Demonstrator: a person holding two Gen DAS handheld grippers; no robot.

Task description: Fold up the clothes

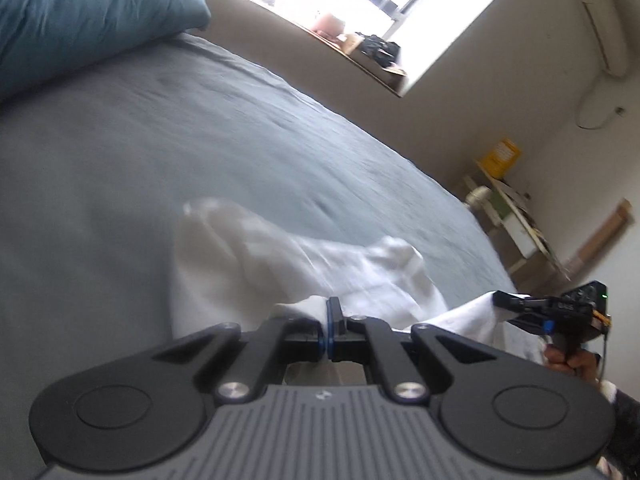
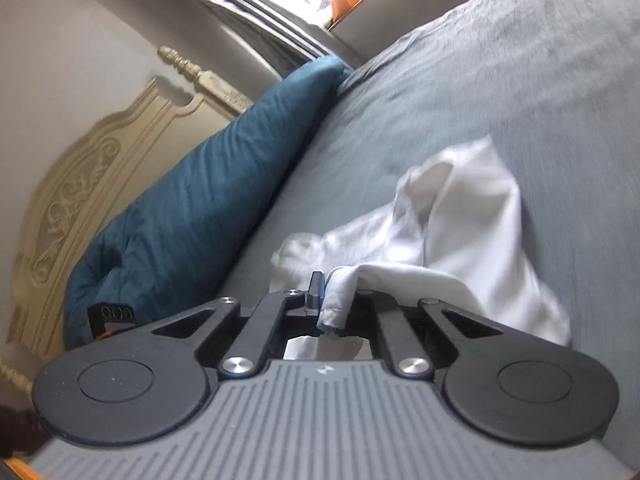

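Observation:
A white garment (image 1: 304,264) hangs crumpled just over the grey-blue bedspread (image 1: 160,140), blurred by motion. My left gripper (image 1: 329,308) is shut on one edge of it, cloth pinched between the blue pads. In the left wrist view the right gripper (image 1: 500,300) shows at the far right, a hand under it, clamped on another white corner. The right wrist view shows the right gripper (image 2: 326,280) shut on a hemmed edge of the white garment (image 2: 460,216), which trails away over the bedspread (image 2: 500,80).
A teal pillow (image 1: 80,20) lies at the head of the bed, also seen as the teal pillow (image 2: 200,200) against a carved cream headboard (image 2: 88,184). A bright window sill (image 1: 360,48) with small items and a cluttered shelf (image 1: 516,216) stand beyond the bed.

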